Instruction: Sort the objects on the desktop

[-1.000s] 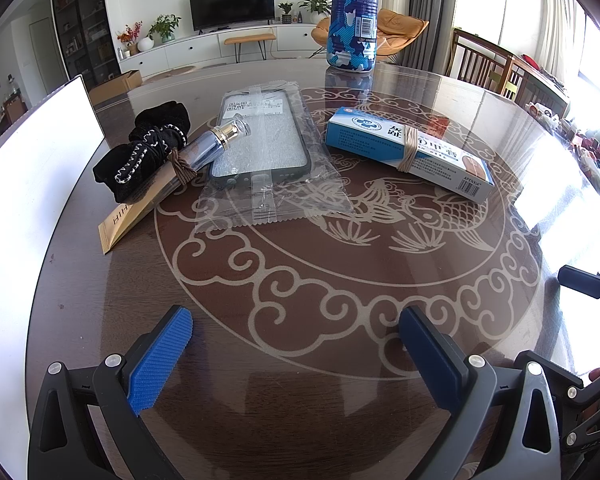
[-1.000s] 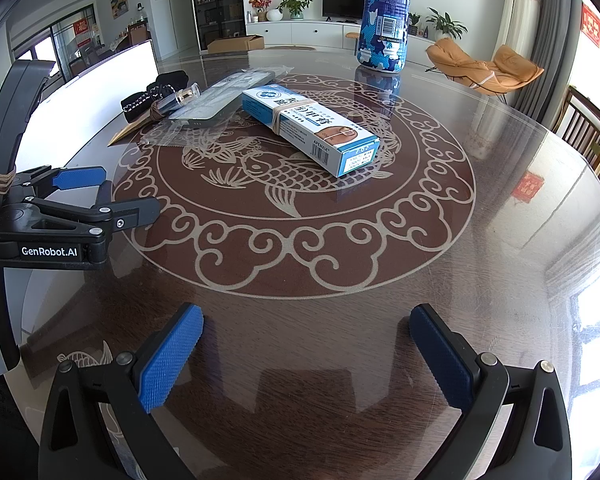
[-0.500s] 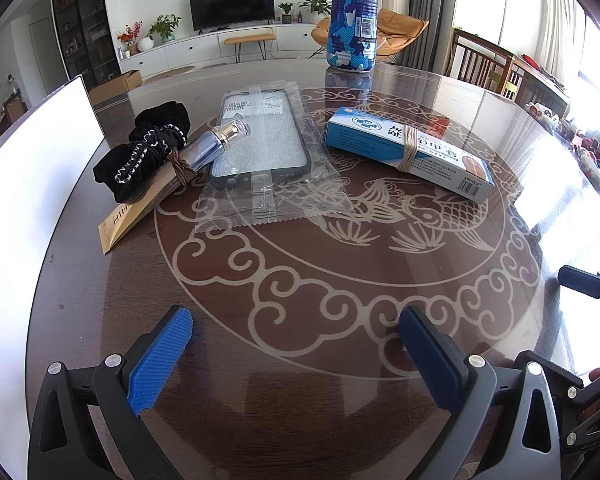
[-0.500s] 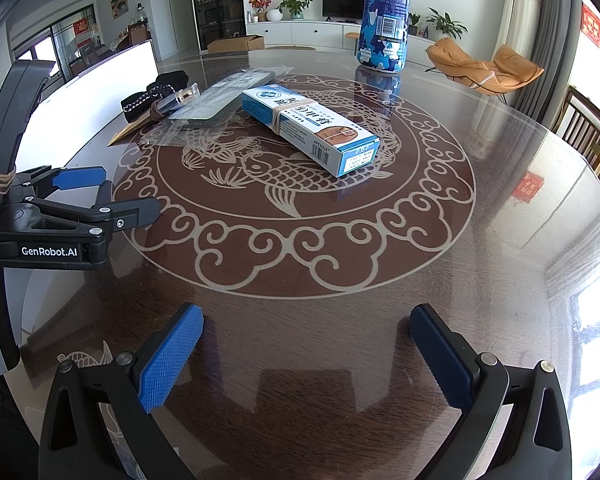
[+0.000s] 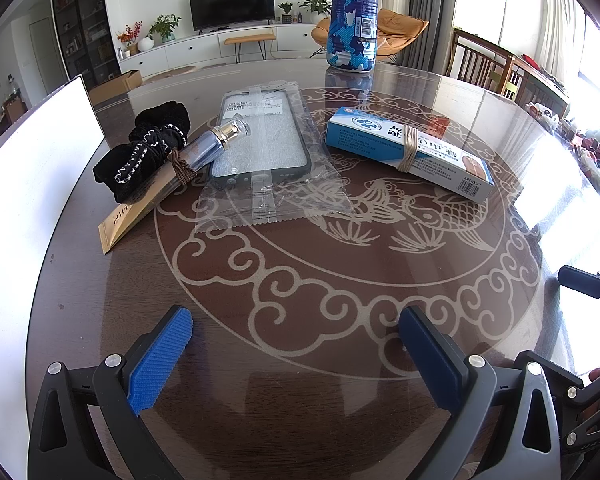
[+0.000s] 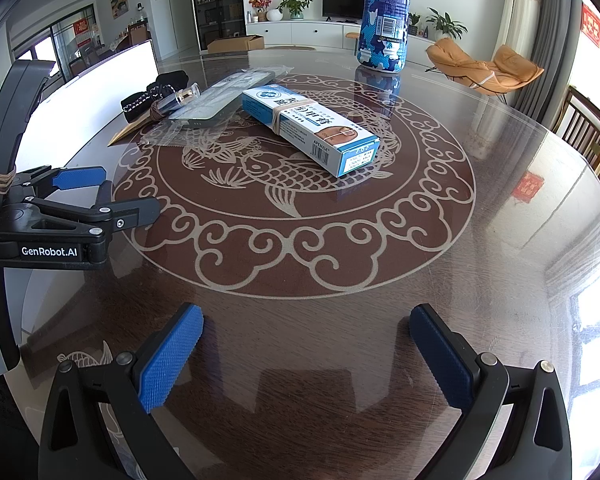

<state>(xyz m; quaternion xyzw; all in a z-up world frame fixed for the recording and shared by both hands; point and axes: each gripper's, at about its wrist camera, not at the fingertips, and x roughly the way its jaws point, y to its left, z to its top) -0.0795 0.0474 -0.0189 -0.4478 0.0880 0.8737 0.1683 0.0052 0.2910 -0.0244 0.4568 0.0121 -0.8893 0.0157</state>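
"APENXIA" on blue-white box (image 6: 312, 130); "GenRobot.AI" on left gripper (image 6: 100, 190)

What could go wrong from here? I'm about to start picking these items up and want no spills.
The small bottle lies across the bagged phone case, so lifting the case may roll it off. The loose plastic bag could slip from the fingers. The tall blue bottle stands upright and might tip if bumped.

Phone case (image 5: 260, 136) left of box (image 5: 410, 154)

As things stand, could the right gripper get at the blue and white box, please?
Probably yes: the right gripper is open, and only bare table lies between it and the blue and white box, whose near end faces it.
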